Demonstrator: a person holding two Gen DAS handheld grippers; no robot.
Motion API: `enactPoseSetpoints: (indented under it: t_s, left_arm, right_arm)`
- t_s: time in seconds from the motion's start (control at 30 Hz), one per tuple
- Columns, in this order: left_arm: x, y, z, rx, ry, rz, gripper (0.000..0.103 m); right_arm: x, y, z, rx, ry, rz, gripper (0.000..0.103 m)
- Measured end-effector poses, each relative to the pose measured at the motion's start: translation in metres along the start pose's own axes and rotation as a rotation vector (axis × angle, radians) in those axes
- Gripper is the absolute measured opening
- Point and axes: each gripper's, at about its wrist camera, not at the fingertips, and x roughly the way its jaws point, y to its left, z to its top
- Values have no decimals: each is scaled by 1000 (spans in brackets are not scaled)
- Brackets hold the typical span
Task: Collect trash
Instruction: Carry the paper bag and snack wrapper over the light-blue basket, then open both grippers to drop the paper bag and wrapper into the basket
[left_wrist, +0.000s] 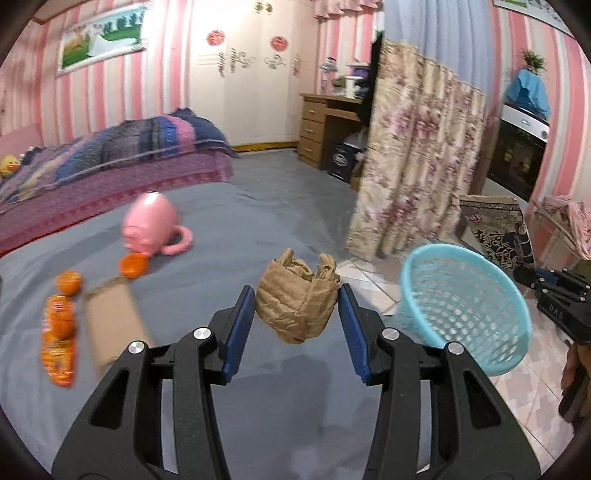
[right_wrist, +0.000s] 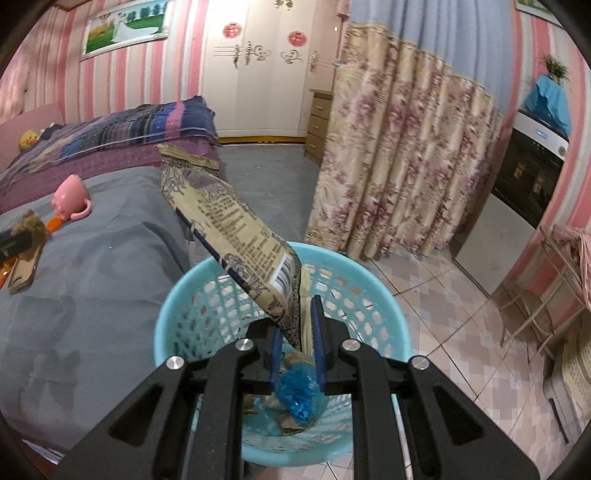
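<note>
In the left wrist view, at the far left of the frame, an orange snack wrapper (left_wrist: 59, 343) lies on the grey bedsheet (left_wrist: 229, 221) with a flat piece of cardboard (left_wrist: 114, 325) just beside it, both blurred. Above them sit a small orange lid (left_wrist: 133, 265) and an overturned pink mug (left_wrist: 151, 225). At the centre, your left gripper (left_wrist: 297, 314) points forward and downward over the bed, its blue pads (left_wrist: 240, 332) pressed against either side of a crumpled brown paper bag (left_wrist: 297, 295), which hangs clear of the sheet. To the right, the blue basket (left_wrist: 465, 306) appears tilted beyond the bed's edge over the tiled floor (left_wrist: 373, 273), and the black body of your other tool shows at the right edge.

In the right wrist view, the bedsheet fills the left of the frame, with the mug small in the upper left. At the centre, your right gripper (right_wrist: 300, 334) angles down directly over the basket's (right_wrist: 177, 295) open mouth. Its jaws are closed tight on the lower end of a long printed paper packet (right_wrist: 236, 236), which sticks up and leftward toward the middle of the frame, its barcode end nearest the pads. Below the jaws, inside the basket, lie a crumpled blue plastic bag (right_wrist: 299, 395) and some brown scraps. A floral curtain (right_wrist: 399, 166) hangs at the right.
</note>
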Motion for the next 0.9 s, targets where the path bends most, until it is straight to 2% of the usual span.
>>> enactPoseSetpoints:
  t_s: [0.4, 0.53, 0.63, 0.73, 0.9]
  left_arm:
    - [53, -95, 4, 97, 33, -160, 45]
    - [63, -120, 10, 144, 22, -185, 46]
    - [70, -134, 14, 179, 16, -190, 50]
    - [75, -140, 21, 194, 17, -185, 71]
    - [70, -125, 28, 172, -8, -157, 83]
  right_arm:
    - [15, -42, -22, 60, 33, -58, 15]
    - [19, -50, -26, 74, 40, -66, 15]
    - [22, -52, -28, 83, 44, -66, 15]
    - [24, -52, -28, 85, 46, -63, 15]
    - [27, -53, -31, 82, 51, -64, 15]
